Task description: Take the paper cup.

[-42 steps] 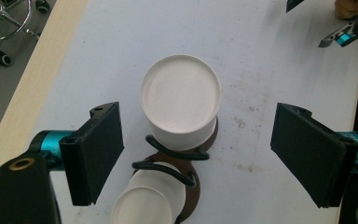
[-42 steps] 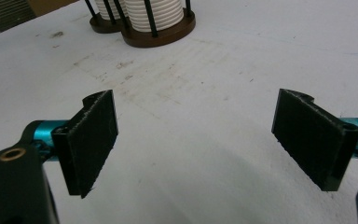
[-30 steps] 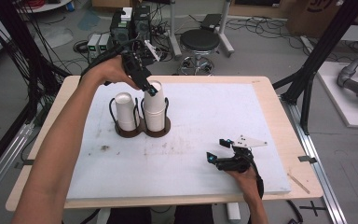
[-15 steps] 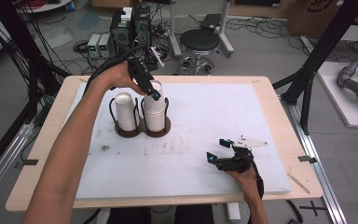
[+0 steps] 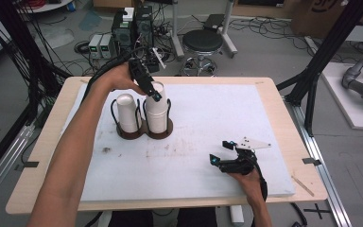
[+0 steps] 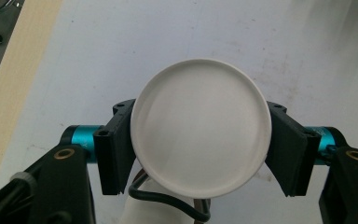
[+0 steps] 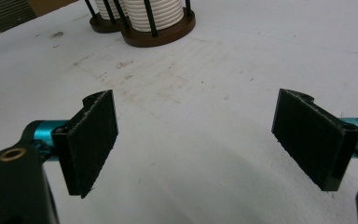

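Observation:
A brown two-ring wire holder [image 5: 144, 131] on the white mat carries two stacks of upside-down white cups. My left gripper [image 5: 155, 94] reaches down over the right stack [image 5: 157, 113] and is shut on its top cup [image 5: 158, 88]. In the left gripper view that cup's round base [image 6: 200, 126] sits between both jaws, which press on its sides. The left stack [image 5: 126, 111] stands free. My right gripper [image 5: 222, 152] rests low over the mat at the front right, open with nothing between its pads [image 7: 93, 140]. Far ahead of it stand the holder's base [image 7: 158, 35] and the ribbed cups [image 7: 154, 11].
The white mat [image 5: 208, 118] covers most of a wooden table [image 5: 283, 109]. Behind the table stand a stool [image 5: 209, 40] and electronics boxes [image 5: 127, 28] with cables. Black frame struts [image 5: 321, 61] rise at the right.
My left gripper has slid slightly right and down onto the right stack's top cup. The right gripper has stayed put.

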`<state>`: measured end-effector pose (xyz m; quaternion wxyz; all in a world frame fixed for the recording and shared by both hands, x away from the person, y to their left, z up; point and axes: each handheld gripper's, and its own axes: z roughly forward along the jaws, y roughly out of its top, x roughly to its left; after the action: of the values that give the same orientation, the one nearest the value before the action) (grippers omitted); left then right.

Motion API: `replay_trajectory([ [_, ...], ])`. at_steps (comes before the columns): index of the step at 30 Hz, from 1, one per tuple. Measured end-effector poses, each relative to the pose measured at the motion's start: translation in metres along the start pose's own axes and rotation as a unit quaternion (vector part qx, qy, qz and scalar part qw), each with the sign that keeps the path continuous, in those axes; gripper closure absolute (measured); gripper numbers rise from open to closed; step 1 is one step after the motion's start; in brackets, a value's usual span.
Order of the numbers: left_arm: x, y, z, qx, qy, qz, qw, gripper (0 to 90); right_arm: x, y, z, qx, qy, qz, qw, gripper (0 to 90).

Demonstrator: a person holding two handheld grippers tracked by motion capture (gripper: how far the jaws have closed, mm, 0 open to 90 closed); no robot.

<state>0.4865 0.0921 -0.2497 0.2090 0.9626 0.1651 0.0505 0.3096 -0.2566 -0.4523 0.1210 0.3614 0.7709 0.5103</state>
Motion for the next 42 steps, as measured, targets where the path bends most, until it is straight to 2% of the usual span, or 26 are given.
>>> replay_trajectory([
  [10,-0.001,-0.001,-0.004,-0.006,0.001,-0.001,1.0,33.6,0.0,0.0,0.0,0.003,0.001,0.001,1.0,14.8],
  [18,-0.001,-0.001,-0.015,-0.024,0.005,-0.016,0.9996,34.3,0.0,0.0,0.0,0.004,-0.001,0.0,1.0,14.8],
  [20,-0.001,-0.001,-0.021,-0.039,0.007,-0.021,0.999,34.5,0.0,0.0,0.0,0.004,-0.001,0.0,1.0,14.8],
  [24,0.0,0.0,-0.03,-0.05,0.011,-0.024,0.9984,34.6,0.0,0.0,0.001,0.005,0.0,0.002,1.0,14.8],
  [27,-0.003,0.004,-0.042,-0.07,0.019,-0.026,0.997,34.7,-0.001,0.0,0.001,0.006,0.0,0.002,1.0,14.8],
  [31,-0.004,0.006,-0.055,-0.087,0.022,-0.026,0.9956,34.7,-0.001,0.001,0.001,0.006,0.0,0.003,1.0,14.8],
  [33,-0.005,0.006,-0.058,-0.09,0.025,-0.026,0.9953,34.8,0.0,0.0,0.001,0.007,-0.001,0.003,1.0,14.8],
  [39,-0.006,0.004,-0.076,-0.117,0.039,-0.031,0.9919,35.1,0.0,0.001,0.001,0.009,0.0,0.002,1.0,14.8],
  [42,-0.007,0.002,-0.083,-0.122,0.041,-0.033,0.9912,35.1,0.0,0.001,0.001,0.008,-0.001,0.002,1.0,14.8],
])
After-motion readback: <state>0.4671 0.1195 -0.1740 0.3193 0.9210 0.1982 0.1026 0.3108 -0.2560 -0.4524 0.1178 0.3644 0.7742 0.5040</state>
